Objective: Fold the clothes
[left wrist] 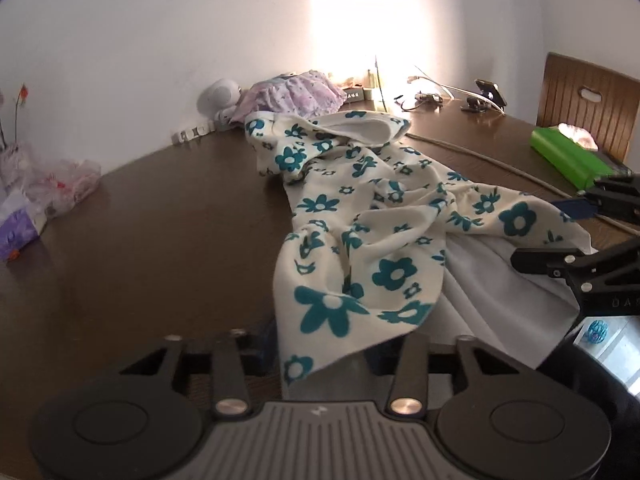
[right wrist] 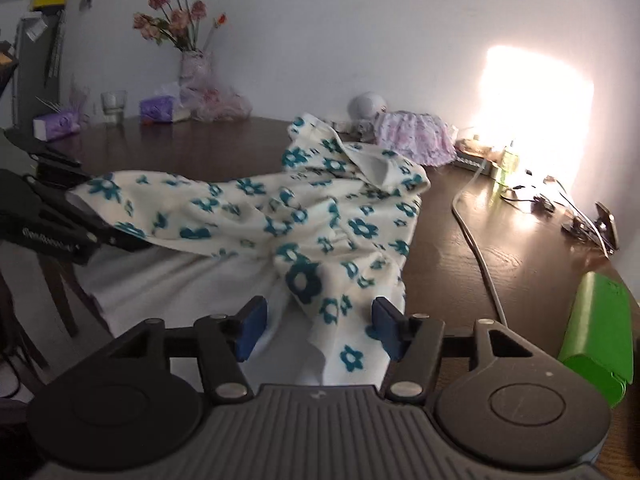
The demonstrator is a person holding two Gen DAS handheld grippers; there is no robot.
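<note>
A cream garment with teal flowers [left wrist: 360,216] lies crumpled along the brown table [left wrist: 160,208], its white lining showing near the front edge; it also shows in the right wrist view [right wrist: 320,216]. My left gripper [left wrist: 320,354] has the garment's near corner draped between its fingers, which the cloth hides; in the right wrist view its fingers [right wrist: 100,232] look closed on the garment's left edge. My right gripper [right wrist: 318,330] is open, blue pads on either side of the hem. In the left wrist view it [left wrist: 576,228] sits at the garment's right edge.
A lilac folded garment [left wrist: 292,94] and a white round device [left wrist: 218,94] sit by the wall. A green box [right wrist: 596,332], a white cable [right wrist: 476,248], a phone stand [right wrist: 604,226], a flower vase [right wrist: 192,68], tissue packs and a glass stand around. A wooden chair [left wrist: 584,100] is beyond.
</note>
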